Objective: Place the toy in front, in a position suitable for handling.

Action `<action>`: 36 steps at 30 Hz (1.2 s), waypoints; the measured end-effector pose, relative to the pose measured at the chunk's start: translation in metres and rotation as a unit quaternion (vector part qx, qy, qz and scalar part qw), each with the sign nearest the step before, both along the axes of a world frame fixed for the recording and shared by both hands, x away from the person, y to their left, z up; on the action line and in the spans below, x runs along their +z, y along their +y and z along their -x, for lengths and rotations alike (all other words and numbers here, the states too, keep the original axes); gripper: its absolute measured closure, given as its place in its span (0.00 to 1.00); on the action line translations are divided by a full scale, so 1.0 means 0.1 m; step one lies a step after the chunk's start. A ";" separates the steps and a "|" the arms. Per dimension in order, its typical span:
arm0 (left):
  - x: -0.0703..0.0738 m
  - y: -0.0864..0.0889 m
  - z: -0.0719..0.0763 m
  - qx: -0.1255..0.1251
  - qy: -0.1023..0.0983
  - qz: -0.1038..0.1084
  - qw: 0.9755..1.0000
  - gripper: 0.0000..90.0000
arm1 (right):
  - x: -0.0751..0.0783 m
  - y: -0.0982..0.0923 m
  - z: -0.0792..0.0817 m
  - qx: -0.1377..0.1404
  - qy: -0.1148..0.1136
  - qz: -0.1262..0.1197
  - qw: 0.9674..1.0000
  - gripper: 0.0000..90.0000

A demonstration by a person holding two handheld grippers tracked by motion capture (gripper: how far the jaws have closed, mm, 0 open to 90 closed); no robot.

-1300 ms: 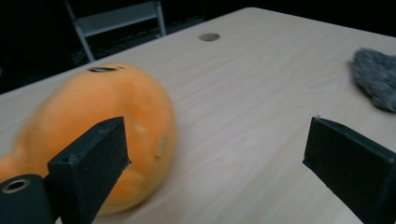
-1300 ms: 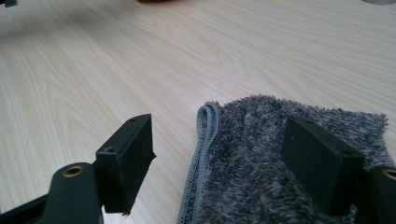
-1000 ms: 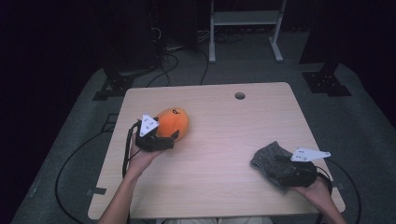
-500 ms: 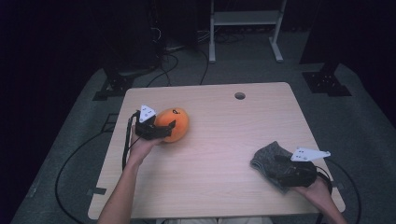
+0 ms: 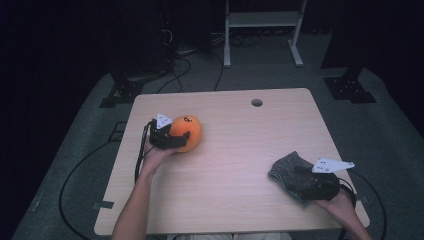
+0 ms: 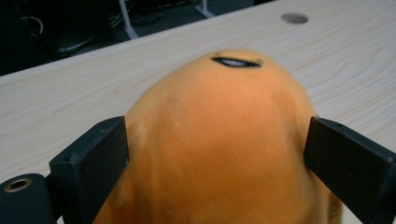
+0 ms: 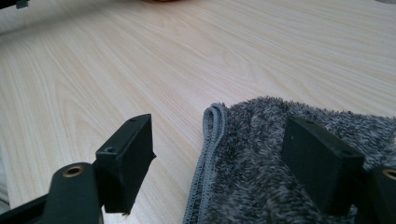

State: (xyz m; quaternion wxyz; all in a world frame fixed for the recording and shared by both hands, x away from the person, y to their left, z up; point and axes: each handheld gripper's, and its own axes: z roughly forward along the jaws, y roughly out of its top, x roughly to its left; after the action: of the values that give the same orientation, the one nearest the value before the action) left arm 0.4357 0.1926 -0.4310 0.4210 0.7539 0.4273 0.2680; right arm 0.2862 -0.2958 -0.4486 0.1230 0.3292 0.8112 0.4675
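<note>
Two grippers work over one table [image 5: 235,150], the landmark for all places given here. The orange plush [image 5: 186,133] sits on the table's left half, well short of the cable hole [image 5: 257,102] near the far edge; the grey towel [image 5: 289,172] lies crumpled at the near right corner.

Progress: as judged from these views, the plush is gripped but not yet moved anywhere. The towel lies bunched and ungripped. Both carrying the plush and handling the towel appear to remain.

Left arm: the forearm enters from the table's near edge and angles toward the far left. The left gripper [image 5: 170,136] has its jaws clamped on the plush, one pressing each flank, as its own view confirms [image 6: 217,140]; a dark stitched mark shows on the plush's top.

Right arm: the hand [image 5: 336,204] rests at the near right corner. The right gripper [image 7: 219,158] has its jaws spread apart, one over bare wood just beside the towel's hemmed edge [image 7: 212,140], the other over the pile, gripping nothing.
</note>
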 end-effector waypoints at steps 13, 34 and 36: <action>-0.02 -0.02 0.00 -0.005 0.009 -0.008 1.000 0.33 | 0.00 -0.01 0.01 0.000 0.000 0.002 1.000 0.27; 0.21 -0.08 0.19 -0.053 -0.023 0.020 0.998 0.51 | 0.00 -0.01 -0.01 0.000 0.000 0.004 1.000 0.27; 0.23 -0.09 0.21 -0.059 -0.024 0.024 0.998 0.51 | 0.00 -0.01 -0.01 0.000 0.000 0.004 1.000 0.27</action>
State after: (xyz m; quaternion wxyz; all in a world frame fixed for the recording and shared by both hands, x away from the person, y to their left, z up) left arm 0.4149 0.1836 -0.4085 0.4643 0.7610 0.3778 0.2502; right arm 0.2868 -0.2967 -0.4490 0.1246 0.3291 0.8130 0.4639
